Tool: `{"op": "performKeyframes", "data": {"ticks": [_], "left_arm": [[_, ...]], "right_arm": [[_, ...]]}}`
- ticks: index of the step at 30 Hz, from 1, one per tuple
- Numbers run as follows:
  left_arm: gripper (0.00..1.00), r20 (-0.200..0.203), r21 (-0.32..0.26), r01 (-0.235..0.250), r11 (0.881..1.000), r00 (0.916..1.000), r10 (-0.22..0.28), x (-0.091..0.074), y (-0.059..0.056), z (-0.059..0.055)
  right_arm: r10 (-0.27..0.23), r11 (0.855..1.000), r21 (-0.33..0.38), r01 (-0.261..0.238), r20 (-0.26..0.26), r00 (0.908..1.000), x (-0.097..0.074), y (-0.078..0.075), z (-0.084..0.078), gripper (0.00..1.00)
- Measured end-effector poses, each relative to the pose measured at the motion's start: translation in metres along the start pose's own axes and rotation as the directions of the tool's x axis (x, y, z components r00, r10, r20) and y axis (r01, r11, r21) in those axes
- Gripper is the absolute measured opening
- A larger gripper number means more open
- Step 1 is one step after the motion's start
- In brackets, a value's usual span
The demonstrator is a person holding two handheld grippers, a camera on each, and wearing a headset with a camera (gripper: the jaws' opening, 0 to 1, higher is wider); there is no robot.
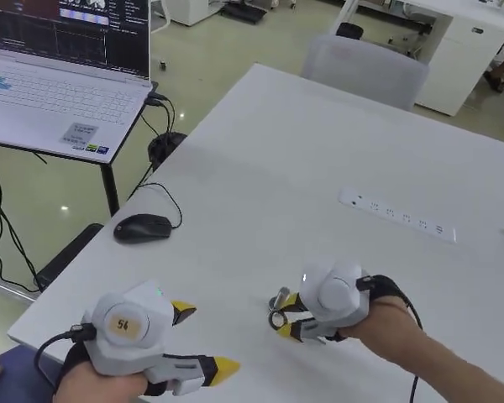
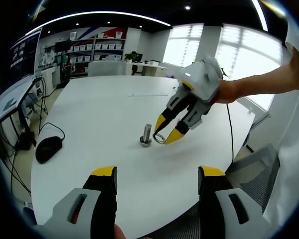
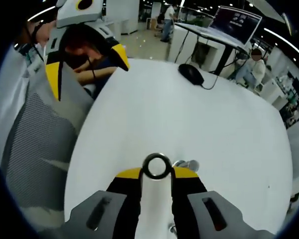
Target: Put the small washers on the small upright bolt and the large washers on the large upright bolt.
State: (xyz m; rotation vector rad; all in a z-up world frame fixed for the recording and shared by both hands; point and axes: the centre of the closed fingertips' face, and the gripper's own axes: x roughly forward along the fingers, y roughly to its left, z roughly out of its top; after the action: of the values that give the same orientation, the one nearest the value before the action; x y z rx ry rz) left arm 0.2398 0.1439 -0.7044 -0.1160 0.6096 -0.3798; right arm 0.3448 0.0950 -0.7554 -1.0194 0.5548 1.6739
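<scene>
Head view: the white table [image 1: 319, 151] carries the work close to its near edge. The left gripper [image 1: 206, 338] hovers low over that edge, fingers spread wide with nothing between them, well apart from the job. The right gripper [image 1: 279, 319] has its fingers drawn narrow, pinching a washer by the rim, just beside the upright bolt [image 2: 147, 135] that stands on the table. The washer [image 3: 156, 166] sits at the very fingertips, hole unobstructed. I judge the care lies in levelling the ring, centring its hole over the bolt's top, lowering, then letting go; whether its size suits this bolt I cannot tell
</scene>
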Motion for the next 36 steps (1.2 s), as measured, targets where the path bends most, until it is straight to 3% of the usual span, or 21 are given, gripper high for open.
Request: {"op": "performKeyframes", "data": {"ticks": [7,11,18,36], "left_arm": [[0.65,0.001,0.001,0.002,1.000,1.0000,-0.002,0.000,-0.001,0.000],[0.65,0.001,0.000,0.002,1.000,1.0000,-0.002,0.000,-0.002,0.000],[0.65,0.001,-0.003,-0.003,1.000,1.0000,0.003,-0.001,-0.001,0.000],[0.66,0.000,-0.007,-0.004,1.000,1.0000,0.004,-0.001,0.001,-0.001]], "right_arm": [[-0.066,0.997,0.045,0.065,0.006,0.9978,-0.010,-0.027,0.003,0.22],[-0.070,0.995,0.072,0.071,-0.019,0.9974,-0.007,-0.035,-0.002,0.23],[-0.070,0.992,0.103,0.074,-0.042,0.9966,0.000,-0.043,-0.007,0.23],[-0.036,0.992,0.117,0.045,-0.081,0.9961,0.010,-0.043,-0.010,0.23]]}}
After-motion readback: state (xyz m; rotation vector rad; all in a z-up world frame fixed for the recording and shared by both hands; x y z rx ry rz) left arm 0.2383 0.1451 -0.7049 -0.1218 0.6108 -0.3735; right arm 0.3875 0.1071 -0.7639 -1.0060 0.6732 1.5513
